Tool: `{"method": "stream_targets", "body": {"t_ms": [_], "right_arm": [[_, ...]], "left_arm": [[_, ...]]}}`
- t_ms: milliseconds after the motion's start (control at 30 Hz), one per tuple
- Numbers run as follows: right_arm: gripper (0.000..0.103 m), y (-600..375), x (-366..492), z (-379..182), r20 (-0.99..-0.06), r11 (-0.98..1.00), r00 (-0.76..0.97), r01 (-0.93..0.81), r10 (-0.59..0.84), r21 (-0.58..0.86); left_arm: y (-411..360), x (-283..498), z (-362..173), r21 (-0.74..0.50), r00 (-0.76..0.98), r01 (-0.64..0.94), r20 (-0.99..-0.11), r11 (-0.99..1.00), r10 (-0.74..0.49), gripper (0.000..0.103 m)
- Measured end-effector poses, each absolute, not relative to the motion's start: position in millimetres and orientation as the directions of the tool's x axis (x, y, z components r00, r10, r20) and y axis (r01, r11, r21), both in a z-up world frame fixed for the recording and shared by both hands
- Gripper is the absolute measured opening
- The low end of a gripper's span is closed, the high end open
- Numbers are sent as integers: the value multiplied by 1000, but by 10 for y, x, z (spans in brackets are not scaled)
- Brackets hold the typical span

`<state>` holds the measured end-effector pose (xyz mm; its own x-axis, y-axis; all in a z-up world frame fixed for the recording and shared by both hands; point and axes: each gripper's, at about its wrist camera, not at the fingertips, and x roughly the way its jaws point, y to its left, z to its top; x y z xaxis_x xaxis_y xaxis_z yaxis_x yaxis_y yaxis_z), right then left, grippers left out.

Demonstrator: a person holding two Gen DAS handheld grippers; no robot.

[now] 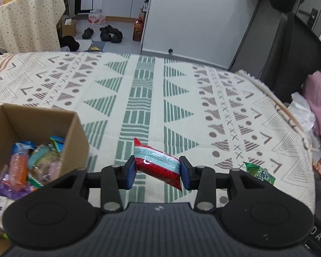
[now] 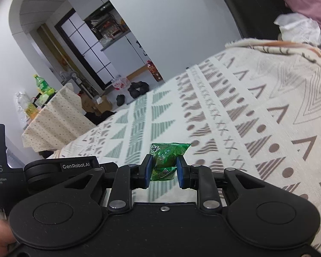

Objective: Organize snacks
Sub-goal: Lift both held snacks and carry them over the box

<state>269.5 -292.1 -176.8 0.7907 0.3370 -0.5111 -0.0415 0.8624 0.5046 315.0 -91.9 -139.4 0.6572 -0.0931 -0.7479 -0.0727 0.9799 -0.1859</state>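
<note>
A home: shoes [image 1: 109, 33] on the floor, clothed table [image 1: 27, 21].

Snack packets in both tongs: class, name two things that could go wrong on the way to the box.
1. The red packet sits tilted in the left tongs, pinched at its sides; it may slip.
2. The cardboard box already holds many snacks, so the green packet in the right tongs could land on its rim.

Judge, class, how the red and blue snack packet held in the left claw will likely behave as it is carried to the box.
The red and blue packet looks puffy and soft, so it probably squashes between the left claw rather than staying stiff. Its glossy film may be slippery. It hangs tilted, so it could swivel.
</note>
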Motion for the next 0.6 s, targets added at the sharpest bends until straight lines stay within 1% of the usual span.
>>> {"method": "stream_targets", "body": {"t_ms": [600], "right_arm": [[24,-2310,2407,-1133,-427,875,825,-154,369,459]], "left_arm": [[-262,2679,-821,-278,734,-116,-671,954,-107,41]]}}
